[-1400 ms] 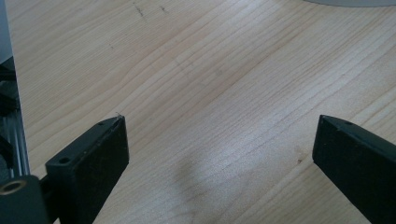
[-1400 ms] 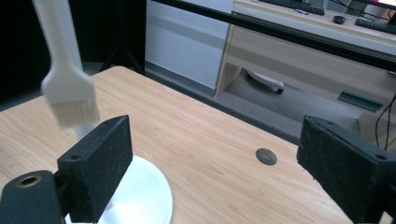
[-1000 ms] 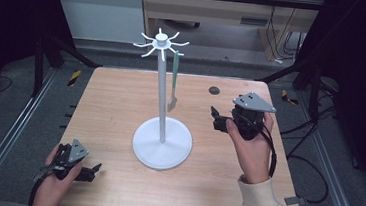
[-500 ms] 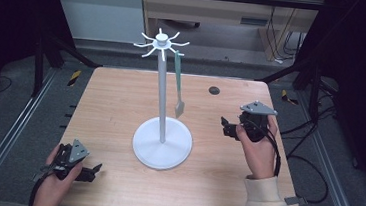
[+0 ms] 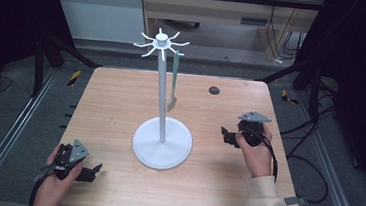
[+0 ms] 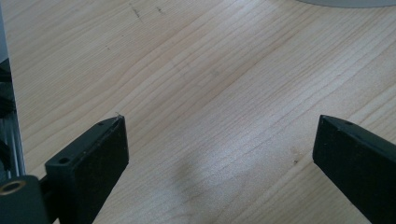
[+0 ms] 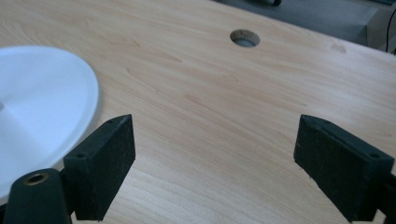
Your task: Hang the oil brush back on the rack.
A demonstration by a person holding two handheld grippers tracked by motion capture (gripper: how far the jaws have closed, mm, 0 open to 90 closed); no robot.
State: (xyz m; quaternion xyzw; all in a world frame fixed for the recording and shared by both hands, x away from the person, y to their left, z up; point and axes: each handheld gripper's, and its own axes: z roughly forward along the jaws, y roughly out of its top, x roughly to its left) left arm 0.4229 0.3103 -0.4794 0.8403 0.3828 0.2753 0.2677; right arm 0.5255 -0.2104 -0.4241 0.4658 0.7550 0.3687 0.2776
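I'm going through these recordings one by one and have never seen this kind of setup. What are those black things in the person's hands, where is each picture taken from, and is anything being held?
No robot here: a person sits at a wooden table and holds a hand-operated two-jaw gripper in each hand. The high view looks down from above the person's side. It shows the left gripper at the near left corner and the right gripper to the right of the stand. The other two pictures come from cameras riding on the grippers, looking along their black jaws. In both, the jaws stand wide apart over bare wood, so nothing is held. On the table stands a white stand: a round base, a tall pole and hooks on top. A slim greenish utensil hangs from one hook. There is a small round hole in the tabletop.
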